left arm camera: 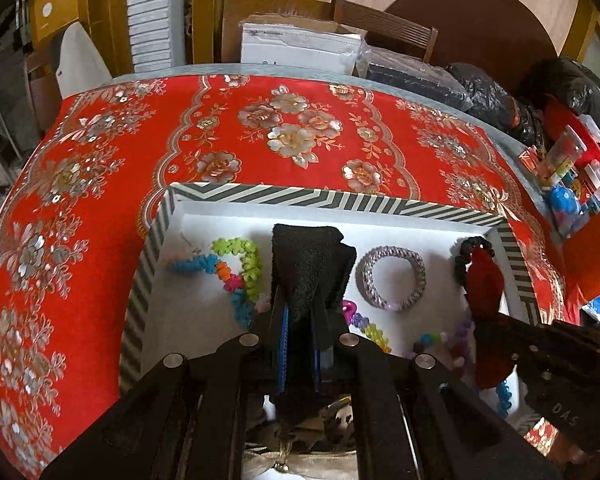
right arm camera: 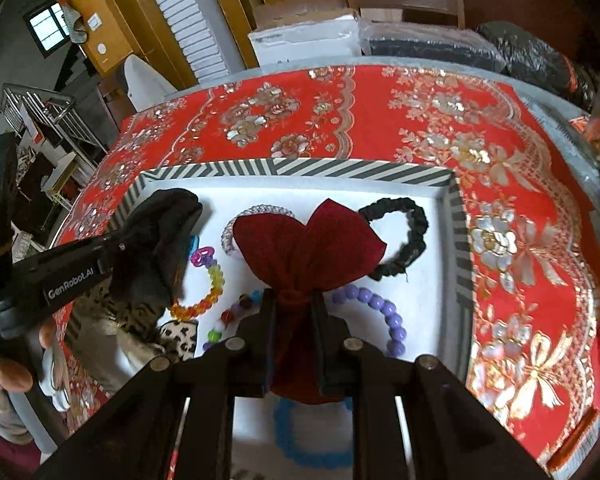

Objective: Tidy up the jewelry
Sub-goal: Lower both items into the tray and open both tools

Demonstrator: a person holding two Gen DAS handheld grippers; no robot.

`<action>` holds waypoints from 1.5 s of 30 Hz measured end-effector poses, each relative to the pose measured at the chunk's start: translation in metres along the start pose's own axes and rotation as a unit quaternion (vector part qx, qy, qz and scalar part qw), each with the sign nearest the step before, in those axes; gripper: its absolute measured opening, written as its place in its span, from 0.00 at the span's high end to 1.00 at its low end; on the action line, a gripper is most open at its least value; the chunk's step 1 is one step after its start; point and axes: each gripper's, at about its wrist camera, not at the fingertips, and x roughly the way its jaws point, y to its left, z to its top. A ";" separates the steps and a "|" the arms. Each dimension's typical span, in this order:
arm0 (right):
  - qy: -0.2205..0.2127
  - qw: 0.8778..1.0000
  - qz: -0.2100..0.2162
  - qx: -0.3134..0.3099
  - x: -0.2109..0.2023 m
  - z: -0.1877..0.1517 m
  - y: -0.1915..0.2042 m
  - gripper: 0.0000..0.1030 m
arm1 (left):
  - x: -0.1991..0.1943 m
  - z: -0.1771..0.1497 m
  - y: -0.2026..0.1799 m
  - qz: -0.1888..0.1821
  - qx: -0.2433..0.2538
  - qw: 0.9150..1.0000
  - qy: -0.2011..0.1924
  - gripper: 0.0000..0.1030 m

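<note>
A white tray with a striped rim lies on the red floral tablecloth and holds several bracelets. My left gripper is shut on a black velvet pouch, held over the tray's middle; it also shows in the right wrist view. My right gripper is shut on the neck of a dark red pouch, held over the tray's right part, seen in the left wrist view too. A black scrunchie, a silver woven bracelet, a purple bead bracelet and colourful bracelets lie in the tray.
A leopard-print pouch and beige fabric lie at the tray's near left. A person's hand holds the left gripper. Toys and packets crowd the table's right edge. Boxes and black bags line the far edge.
</note>
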 end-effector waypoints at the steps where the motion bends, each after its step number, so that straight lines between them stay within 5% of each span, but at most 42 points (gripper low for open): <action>1: 0.003 1.000 -0.001 -0.002 0.005 0.002 0.001 0.85 | 0.002 0.002 0.000 0.000 0.000 1.000 0.000 0.93; 34: 0.044 0.999 -0.003 0.004 0.026 -0.002 -0.006 0.84 | 0.009 -0.009 -0.011 -0.004 0.015 1.000 0.021 0.93; 43: 0.012 1.000 0.018 0.005 0.014 0.001 -0.007 0.74 | 0.007 -0.010 -0.009 -0.020 0.006 1.000 0.015 0.88; 45: 0.004 1.000 0.024 0.012 0.009 0.002 -0.009 0.62 | 0.005 -0.009 -0.007 -0.031 -0.003 0.999 0.014 0.82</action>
